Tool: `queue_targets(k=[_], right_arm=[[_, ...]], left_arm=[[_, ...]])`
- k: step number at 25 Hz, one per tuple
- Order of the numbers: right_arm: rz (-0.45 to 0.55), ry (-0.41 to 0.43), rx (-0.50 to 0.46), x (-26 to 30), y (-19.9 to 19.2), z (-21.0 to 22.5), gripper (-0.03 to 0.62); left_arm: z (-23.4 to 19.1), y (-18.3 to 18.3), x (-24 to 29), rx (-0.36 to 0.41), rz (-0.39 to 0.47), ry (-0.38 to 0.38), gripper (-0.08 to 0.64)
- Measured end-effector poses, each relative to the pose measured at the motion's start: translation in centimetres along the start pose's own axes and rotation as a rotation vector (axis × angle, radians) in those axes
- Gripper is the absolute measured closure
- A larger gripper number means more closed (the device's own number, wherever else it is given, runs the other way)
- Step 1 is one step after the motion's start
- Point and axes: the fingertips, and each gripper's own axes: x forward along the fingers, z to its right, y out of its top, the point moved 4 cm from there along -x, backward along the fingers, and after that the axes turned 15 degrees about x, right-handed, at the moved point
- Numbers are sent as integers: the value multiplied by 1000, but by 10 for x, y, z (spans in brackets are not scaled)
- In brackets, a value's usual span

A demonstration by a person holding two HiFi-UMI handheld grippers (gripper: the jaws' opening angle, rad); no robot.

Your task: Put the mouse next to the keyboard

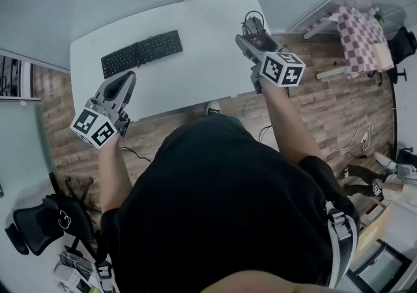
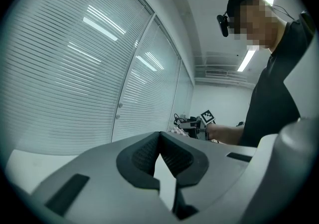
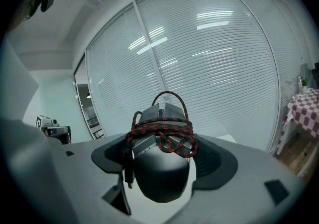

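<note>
A black keyboard [image 1: 140, 53] lies on the left part of the white table [image 1: 208, 70]. My right gripper [image 1: 251, 30] is held up over the table's right end, shut on a black mouse [image 3: 162, 180] whose red-and-black braided cord [image 3: 164, 133] is wound around its body. In the head view the mouse [image 1: 253, 24] shows just past the jaws. My left gripper [image 1: 127, 80] hovers at the table's near left edge, below the keyboard; in its own view the left gripper [image 2: 159, 141] has its pads meeting at the tips with nothing between them.
A small table with a checked cloth [image 1: 361, 38] stands on the wood floor at the right. A black office chair [image 1: 39, 220] is at the lower left. Windows with blinds [image 3: 224, 68] run behind the table. A shoe [image 1: 213, 108] shows under the near edge.
</note>
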Motion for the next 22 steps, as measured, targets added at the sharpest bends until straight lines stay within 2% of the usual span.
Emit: queue_targets(k=[15,22], right_arm=[[-45,32,14,39,14,40,187],[-68,41,22,58,29,77,187]], left_arm=[[-13,-9,48,-20,-27,27,540],[-14,-13,93,-37,-39,28,539]])
